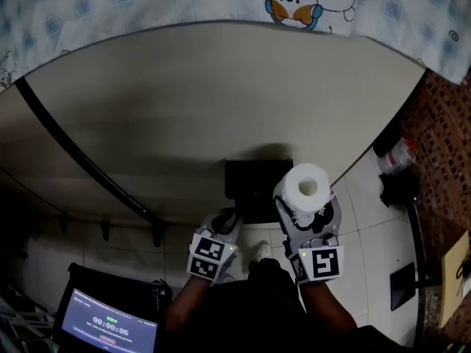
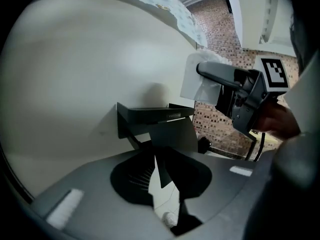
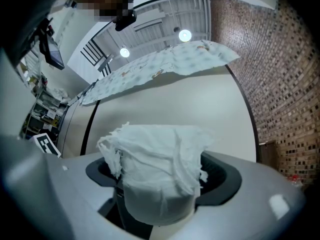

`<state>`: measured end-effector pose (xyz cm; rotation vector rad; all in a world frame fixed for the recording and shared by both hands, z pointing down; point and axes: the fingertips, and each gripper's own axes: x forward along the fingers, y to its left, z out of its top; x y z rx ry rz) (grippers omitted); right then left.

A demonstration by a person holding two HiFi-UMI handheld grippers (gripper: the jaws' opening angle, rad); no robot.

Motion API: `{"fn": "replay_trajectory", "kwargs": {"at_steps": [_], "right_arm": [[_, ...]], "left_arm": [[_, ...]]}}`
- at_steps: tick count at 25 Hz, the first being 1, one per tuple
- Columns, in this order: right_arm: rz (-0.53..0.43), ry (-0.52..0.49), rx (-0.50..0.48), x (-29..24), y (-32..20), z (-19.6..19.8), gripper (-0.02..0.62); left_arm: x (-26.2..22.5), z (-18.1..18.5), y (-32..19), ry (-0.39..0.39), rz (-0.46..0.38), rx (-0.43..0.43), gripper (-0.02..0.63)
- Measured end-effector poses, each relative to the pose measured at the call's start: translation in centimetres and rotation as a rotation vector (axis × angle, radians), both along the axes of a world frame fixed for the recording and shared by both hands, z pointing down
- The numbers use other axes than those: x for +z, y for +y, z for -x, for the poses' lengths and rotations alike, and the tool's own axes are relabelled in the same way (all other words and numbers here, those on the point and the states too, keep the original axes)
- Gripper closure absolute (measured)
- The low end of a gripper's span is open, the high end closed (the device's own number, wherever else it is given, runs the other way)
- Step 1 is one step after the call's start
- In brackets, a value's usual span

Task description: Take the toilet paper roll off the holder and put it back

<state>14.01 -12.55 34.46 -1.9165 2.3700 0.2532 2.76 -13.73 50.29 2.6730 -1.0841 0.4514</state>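
Screen, lower left of head view: the tablet [image 1: 110,328] shows a timer reading 00:00:0, with a last digit too blurred to fix. Its smaller lines are unreadable.
Your left arm: the forearm comes up from bottom centre. The left gripper [image 1: 227,225] tilts toward the upper right, tips at the lower left corner of the holder [image 1: 250,182].
Left jaws: drawn close together, pinching a thin black blade of the holder.
Holder: black, fixed to the cream wall panel [image 1: 221,101], centre of frame.
Toilet paper roll [image 1: 305,186]: off the holder and just right of it, core hole facing your head camera.
Your right arm: the forearm rises right of centre. The right gripper [image 1: 307,210] points up-frame.
Right jaws: spread wide, pads clamped on both sides of the roll.
Left gripper view only: the right gripper appears side-on at upper right, your right hand [image 2: 280,121] behind it. There is a small mark on the holder's front edge, too small to read.
Right gripper view only: a ragged loose sheet drapes over the roll, with two ceiling lamps [image 3: 185,35] above.
Markings: a square black-and-white marker on each gripper's cube. The cartoon-print cloth [image 1: 294,6] across the top carries no legible words.
Far right: a plastic bottle [image 1: 401,153] beside the brick-pattern wall [image 1: 441,123].
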Motion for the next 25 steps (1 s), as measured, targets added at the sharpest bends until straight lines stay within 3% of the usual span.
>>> {"fn": "replay_trajectory", "kwargs": {"at_steps": [6, 12, 16, 21, 25], "right_arm": [[-0.018, -0.021, 0.07, -0.2, 0.9, -2.6, 0.156], [0.046, -0.073, 0.192, 2.5, 0.9, -9.5, 0.158], [0.142, -0.239, 0.181, 6.7, 0.1, -11.9, 0.16], [0.251, -0.518, 0.023, 11.2, -2.0, -10.2, 0.16], [0.268, -0.685, -0.073, 12.9, -3.3, -8.8, 0.16]], "left_arm": [[-1.3, 0.2, 0.9, 0.1, 0.056, 0.051, 0.515], [-2.6, -0.3, 1.6, 0.203, 0.143, 0.091, 0.514], [-3.1, -0.2, 1.7, 0.323, 0.224, 0.115, 0.52], [-3.4, -0.2, 1.6, 0.416, 0.291, 0.123, 0.528], [-3.5, -0.1, 1.6, 0.454, 0.322, 0.12, 0.535]]}}
